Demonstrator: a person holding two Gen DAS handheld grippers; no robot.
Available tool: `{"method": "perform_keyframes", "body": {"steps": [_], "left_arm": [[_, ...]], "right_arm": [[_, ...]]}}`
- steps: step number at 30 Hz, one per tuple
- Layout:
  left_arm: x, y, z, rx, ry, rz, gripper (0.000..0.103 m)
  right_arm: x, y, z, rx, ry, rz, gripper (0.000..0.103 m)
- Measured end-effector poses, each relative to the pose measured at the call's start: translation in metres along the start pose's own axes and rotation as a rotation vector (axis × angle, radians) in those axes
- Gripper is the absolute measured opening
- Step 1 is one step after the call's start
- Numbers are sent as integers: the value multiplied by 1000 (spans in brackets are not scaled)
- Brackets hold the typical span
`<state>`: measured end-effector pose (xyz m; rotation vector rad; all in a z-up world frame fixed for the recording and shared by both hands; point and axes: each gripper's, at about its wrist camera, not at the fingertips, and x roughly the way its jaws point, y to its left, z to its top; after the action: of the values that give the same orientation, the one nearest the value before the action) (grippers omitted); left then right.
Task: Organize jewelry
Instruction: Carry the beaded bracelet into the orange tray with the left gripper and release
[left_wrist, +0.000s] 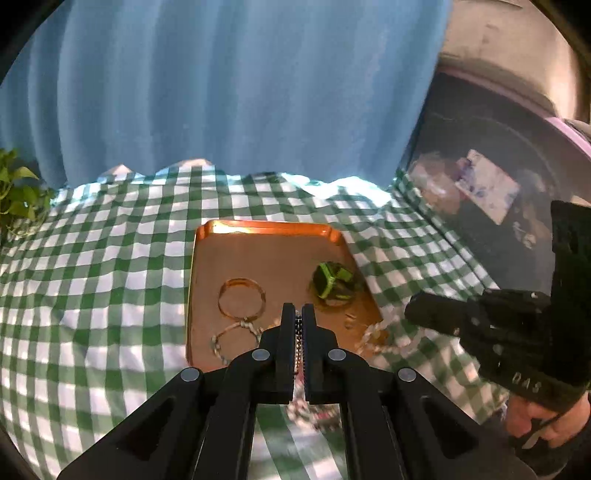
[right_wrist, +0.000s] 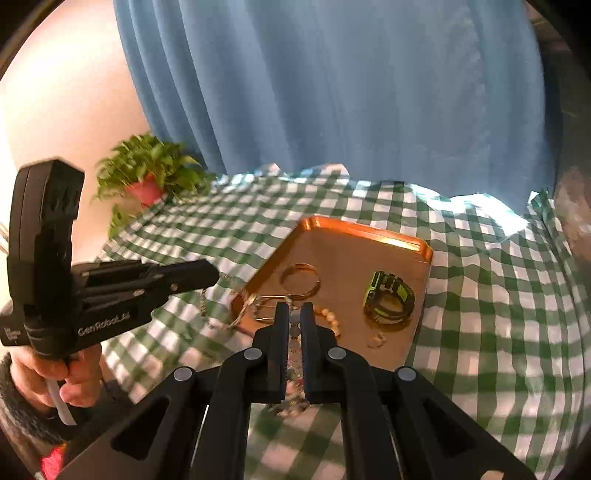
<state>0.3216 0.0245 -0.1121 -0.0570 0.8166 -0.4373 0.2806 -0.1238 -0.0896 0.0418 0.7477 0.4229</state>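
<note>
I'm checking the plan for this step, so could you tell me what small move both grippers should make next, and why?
Probably carry the chain forward over the copper tray and lower it. The left gripper and right gripper are each shut on a beaded chain, and it is not yet fully in the tray.

The near end of the copper tray is hidden behind the left tongs. A beaded chain pinched in the right tongs is smeared by motion below the jaws. The small pale item near the tray's near edge is too blurred to identify. The potted plant is cut off by the picture's edge.
</note>
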Motion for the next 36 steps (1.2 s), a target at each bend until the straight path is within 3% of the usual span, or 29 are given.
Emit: {"method": "perform_keyframes", "body": {"steps": [9,15,21,26,31,32,33,34,35,36], "left_arm": [[56,23,43,-25,1,-54,3],[87,35,70,-29,-26,-51,3],[152,87,74,-230,75,-97,3],[198,122,52,-254,184,21,3],[193,102,43,-70,174,144,4],[191,98,43,-56,176,148,7],[186,95,43,-49,179,157,18],[180,90,43,-42,182,184,39],[170,85,42,-34,179,185,45],[157,79,40,-24,158,182,70]], "right_arm": [[66,-26,30,27,29,10,5],[96,-34,56,34,21,21,5],[138,-51,66,89,44,42,5],[185,-70,50,152,161,24,5],[192,-74,44,107,186,-58,5],[190,-71,44,82,183,-91,6],[189,-71,45,78,178,-97,6],[184,-70,45,88,158,-91,10],[177,-68,45,103,141,-76,17],[171,-67,46,118,129,-47,27]]}}
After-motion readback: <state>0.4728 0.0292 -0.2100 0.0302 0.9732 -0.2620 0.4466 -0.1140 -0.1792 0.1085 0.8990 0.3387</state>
